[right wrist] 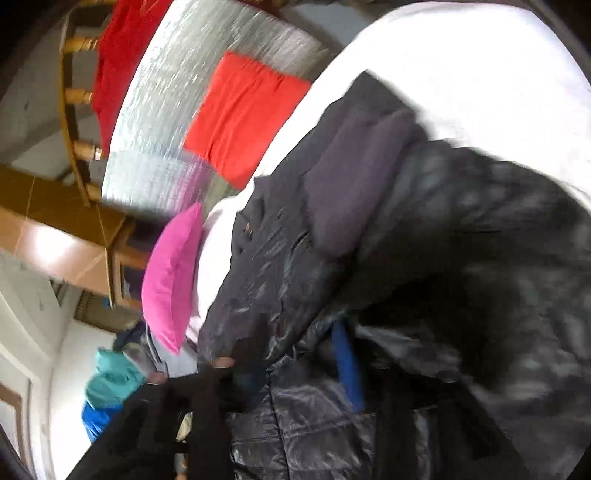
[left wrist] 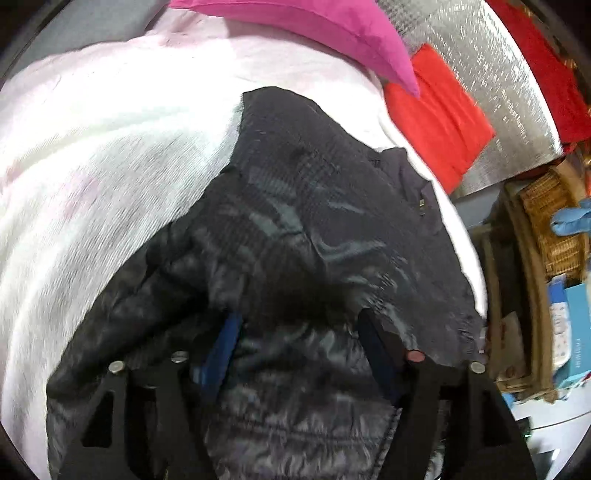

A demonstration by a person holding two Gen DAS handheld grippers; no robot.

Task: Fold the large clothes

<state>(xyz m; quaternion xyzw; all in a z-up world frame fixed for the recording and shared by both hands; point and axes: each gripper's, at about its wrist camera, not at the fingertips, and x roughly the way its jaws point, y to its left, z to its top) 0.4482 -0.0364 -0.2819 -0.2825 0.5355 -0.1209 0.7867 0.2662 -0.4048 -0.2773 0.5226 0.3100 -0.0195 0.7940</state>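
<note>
Around 1 black puffy jacket (left wrist: pixel 295 229) on white bed sheet (left wrist: pixel 92 166) — 1 pink pillow (left wrist: pixel 332 29), 2 red cloths (left wrist: pixel 439 110). Left gripper (left wrist: pixel 299 332) and right gripper (right wrist: pixel 291 354) — fingers sunk in jacket folds, grip can't tell.

jacket (left wrist: pixel 314 221) fills bed; pink pillow (left wrist: pixel 332 33) beyond.

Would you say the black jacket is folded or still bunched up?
Bunched: the black jacket lies crumpled in uneven layers on the white sheet.

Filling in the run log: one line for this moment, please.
stage: folding underway | item: black quilted puffer jacket on white bedsheet | left gripper: jacket fabric between fingers | right gripper: jacket fabric between fingers | frames blurred
</note>
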